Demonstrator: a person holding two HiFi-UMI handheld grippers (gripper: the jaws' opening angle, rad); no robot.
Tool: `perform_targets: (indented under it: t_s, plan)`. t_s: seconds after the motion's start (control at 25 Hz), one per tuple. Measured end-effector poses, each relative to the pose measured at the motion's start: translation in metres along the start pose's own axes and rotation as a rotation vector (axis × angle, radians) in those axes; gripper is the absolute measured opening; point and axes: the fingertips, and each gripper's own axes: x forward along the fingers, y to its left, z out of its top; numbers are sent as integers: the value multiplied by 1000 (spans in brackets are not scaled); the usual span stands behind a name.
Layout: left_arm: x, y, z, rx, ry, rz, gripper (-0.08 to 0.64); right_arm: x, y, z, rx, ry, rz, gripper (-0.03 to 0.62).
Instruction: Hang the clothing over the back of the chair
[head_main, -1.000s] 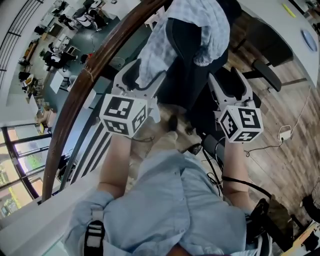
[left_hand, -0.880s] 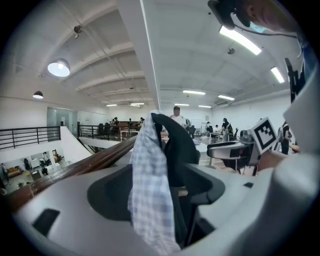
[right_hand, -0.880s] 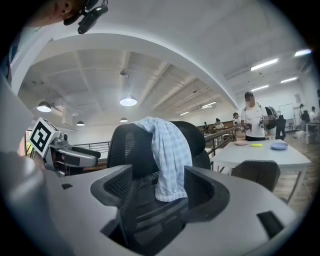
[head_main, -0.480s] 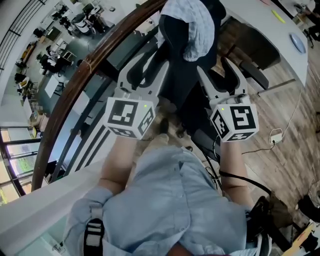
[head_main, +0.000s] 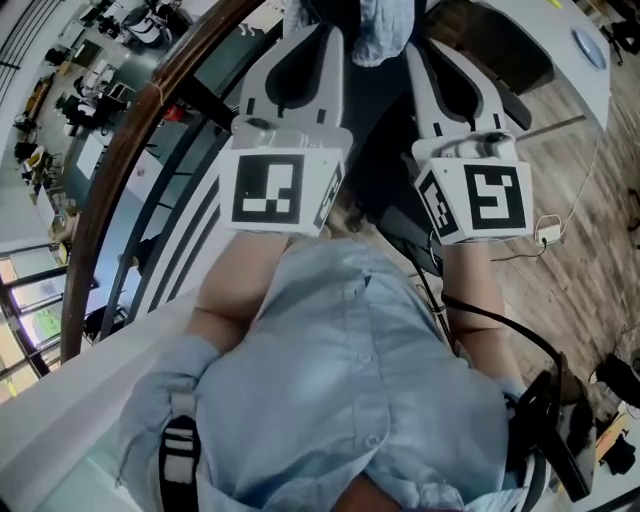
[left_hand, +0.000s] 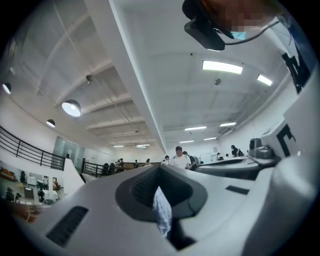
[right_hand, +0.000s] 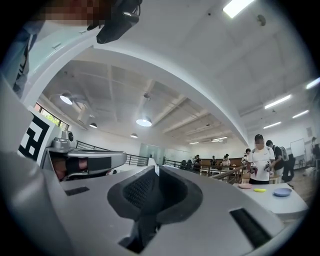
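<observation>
The light blue checked clothing (head_main: 385, 22) hangs at the top edge of the head view, over the dark chair (head_main: 382, 130). Both grippers are raised side by side and point away from me. My left gripper (head_main: 318, 22) is shut, and a fold of the checked cloth (left_hand: 162, 212) is pinched between its pads. My right gripper (head_main: 425, 45) is closing. Its jaws (right_hand: 155, 171) stand almost together, with a thin pale edge of cloth at the tips. Most of the garment is hidden beyond the frame.
A curved brown handrail (head_main: 130, 150) with a glass balustrade runs along the left, with a lower floor beyond it. A white desk (head_main: 590, 70) stands at the upper right. Cables and a plug (head_main: 545, 230) lie on the wood floor. People (right_hand: 260, 155) stand far off.
Both grippers have risen toward the top of the head view and tilted up. Both sets of jaws went from wide open to closed. The clothing has shifted up, mostly out of frame.
</observation>
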Motion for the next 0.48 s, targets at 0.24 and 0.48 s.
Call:
perform_targets:
  t_s: [0.24,0.48]
  plan:
    - [10,-15,-3,-8,2,-9,15,-1,-12,-8,-2,4,-29,23]
    - [16,-21,-6,6,11,-14,15,-2,-17,-12,7,6,-39,12]
